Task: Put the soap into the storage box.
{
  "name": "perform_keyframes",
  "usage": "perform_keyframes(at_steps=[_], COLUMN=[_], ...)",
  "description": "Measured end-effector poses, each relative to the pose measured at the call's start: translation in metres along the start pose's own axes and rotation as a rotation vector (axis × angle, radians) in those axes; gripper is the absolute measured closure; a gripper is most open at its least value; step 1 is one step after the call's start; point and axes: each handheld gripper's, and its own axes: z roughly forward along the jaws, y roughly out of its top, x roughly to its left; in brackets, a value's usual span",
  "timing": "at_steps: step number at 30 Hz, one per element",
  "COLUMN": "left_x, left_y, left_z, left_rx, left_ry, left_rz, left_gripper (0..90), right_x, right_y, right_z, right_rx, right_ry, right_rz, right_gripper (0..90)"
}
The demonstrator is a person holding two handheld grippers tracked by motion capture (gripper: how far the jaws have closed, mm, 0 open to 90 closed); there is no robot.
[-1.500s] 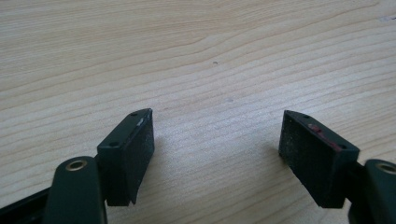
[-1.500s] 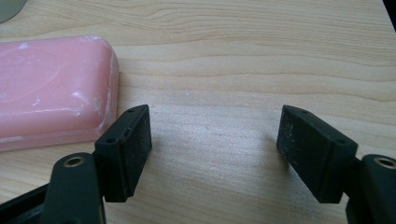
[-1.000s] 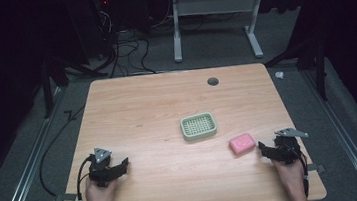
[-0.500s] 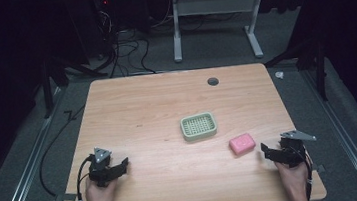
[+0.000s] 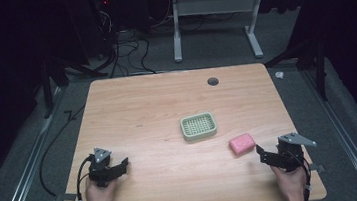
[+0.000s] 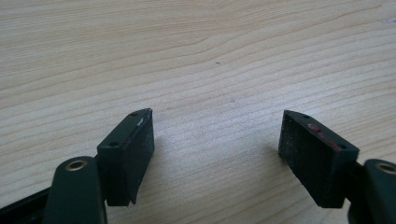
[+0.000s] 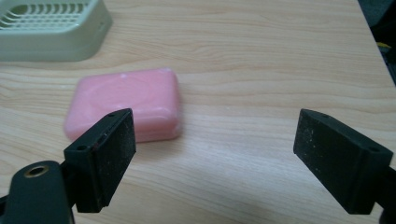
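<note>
Right gripper [image 5: 262, 153]: we see it slide back toward the table [image 5: 166, 101] edge, jaws spread, empty.
Left gripper [image 5: 120, 165]: unmoved, jaws apart, empty.
Pink soap [image 5: 242, 143]: unmoved, beside the green soap dish [image 5: 199, 126].

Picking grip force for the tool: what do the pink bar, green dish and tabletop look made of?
Pink bar: likely soap; matte, waxy surface with whitish scuffs and rounded edges.
Green dish: likely moulded plastic; smooth pale green with a uniform slotted grid.
Tabletop: light wood grain, flat and low-sheen; veneer or laminate, can't tell which.
</note>
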Motion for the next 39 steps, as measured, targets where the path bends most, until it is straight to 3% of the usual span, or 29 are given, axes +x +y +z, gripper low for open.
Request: perform_keyframes(at_steps=[11,16,29,39], left_x=[0.000,0.001,0.001,0.001], left_y=[0.000,0.000,0.000,0.000], left_z=[0.000,0.000,0.000,0.000], left_rx=[-0.002,-0.003,-0.006,-0.001], left_ry=[0.000,0.002,0.004,0.006], left_rz=[-0.004,-0.012,-0.016,-0.009], left_gripper=[27.1,27.0,26.6,26.1], right_x=[0.025,0.033,0.049,0.049], right_y=[0.010,0.014,0.016,0.014], right_z=[0.011,0.021,0.046,0.055], right_rx=[0.012,0.048,0.102,0.135], right_ry=[0.072,0.098,0.085,0.071], right_rz=[-0.056,-0.062,-0.071,-0.063], right_gripper=[12.3,12.0,11.7,11.7])
